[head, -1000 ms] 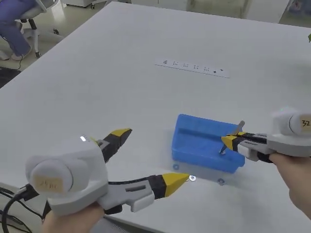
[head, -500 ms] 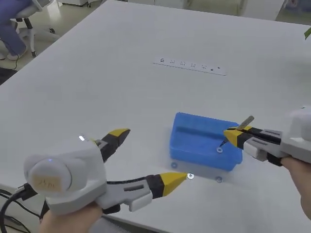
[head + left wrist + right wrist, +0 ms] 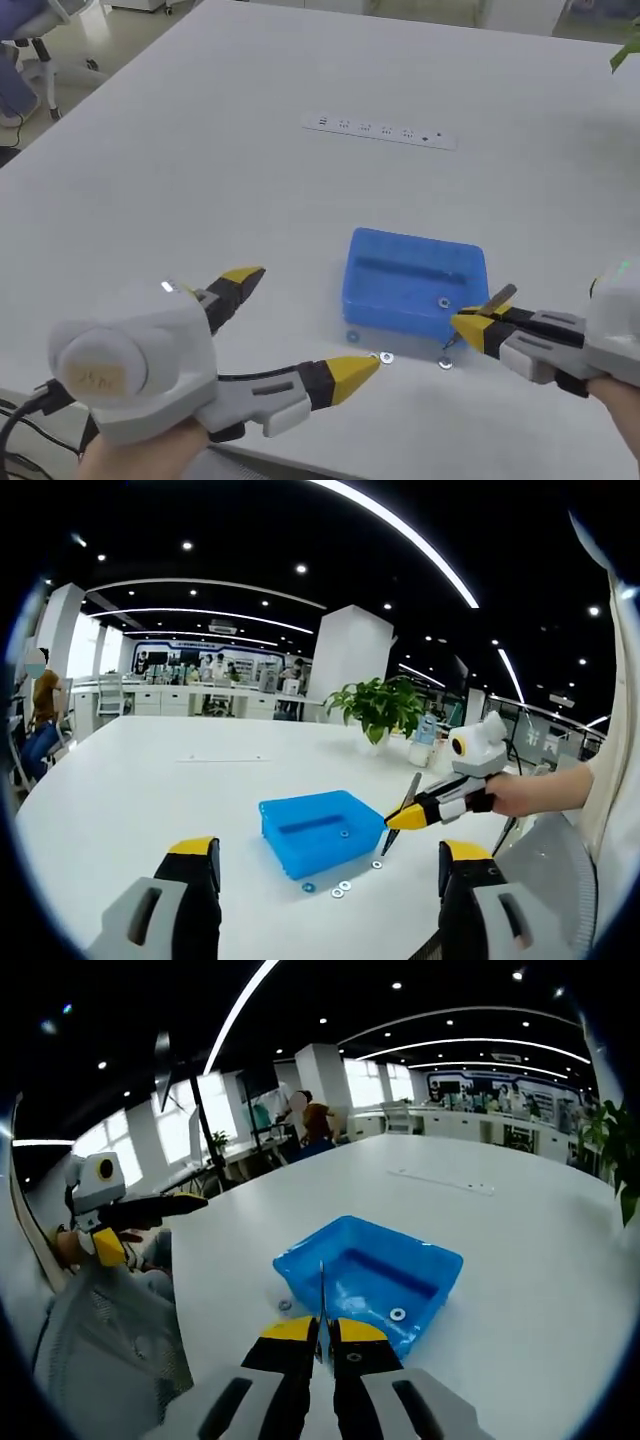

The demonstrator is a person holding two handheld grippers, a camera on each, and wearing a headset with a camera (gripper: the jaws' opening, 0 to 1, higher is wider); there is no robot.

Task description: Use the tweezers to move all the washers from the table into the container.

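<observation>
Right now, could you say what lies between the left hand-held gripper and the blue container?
A few washers on the white table, as the left gripper view shows.

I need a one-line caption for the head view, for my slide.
Right tool holds tweezers near washers beside the blue container; left tool open.

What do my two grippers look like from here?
Both are light grey with black fingers and yellow tips. The left gripper has a yellowish label on its round back and a black cable trailing off; the right gripper shows a small green light.
</observation>
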